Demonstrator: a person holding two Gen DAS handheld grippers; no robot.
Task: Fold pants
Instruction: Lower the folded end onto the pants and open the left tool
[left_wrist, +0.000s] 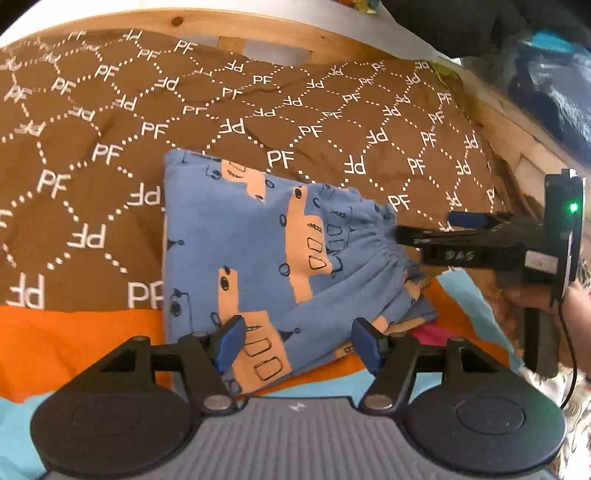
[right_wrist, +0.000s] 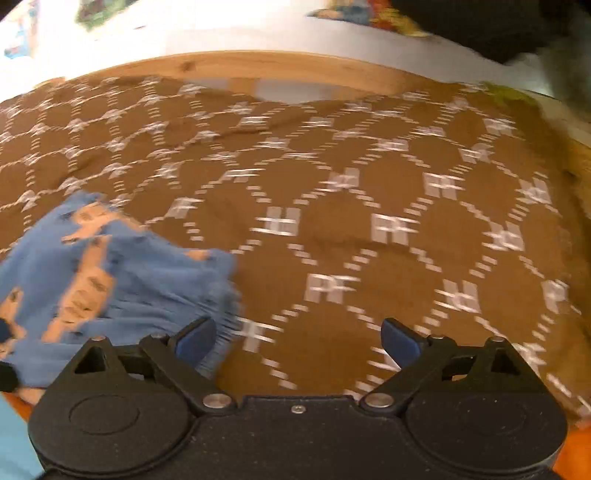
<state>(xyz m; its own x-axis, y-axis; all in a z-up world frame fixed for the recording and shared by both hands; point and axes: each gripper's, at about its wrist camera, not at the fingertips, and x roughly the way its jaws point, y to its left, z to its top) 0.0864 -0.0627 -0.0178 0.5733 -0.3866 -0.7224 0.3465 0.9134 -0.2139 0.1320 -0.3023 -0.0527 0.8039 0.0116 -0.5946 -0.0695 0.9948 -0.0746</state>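
Observation:
Small blue pants (left_wrist: 258, 251) with peach print lie folded on a brown blanket (left_wrist: 110, 122). My left gripper (left_wrist: 297, 345) is open, low over the pants' near edge, holding nothing. My right gripper (left_wrist: 424, 230) comes in from the right at the gathered waistband. In the right wrist view, which is motion-blurred, the right gripper (right_wrist: 297, 338) is open and empty, and the pants (right_wrist: 110, 280) lie at lower left with the waistband beside its left finger.
The brown blanket (right_wrist: 369, 203) with white PF lettering covers a bed with a wooden frame (left_wrist: 258, 29) at the back. Orange and light blue bedding (left_wrist: 74, 343) lies near me. Dark items (left_wrist: 554, 92) sit at the right edge.

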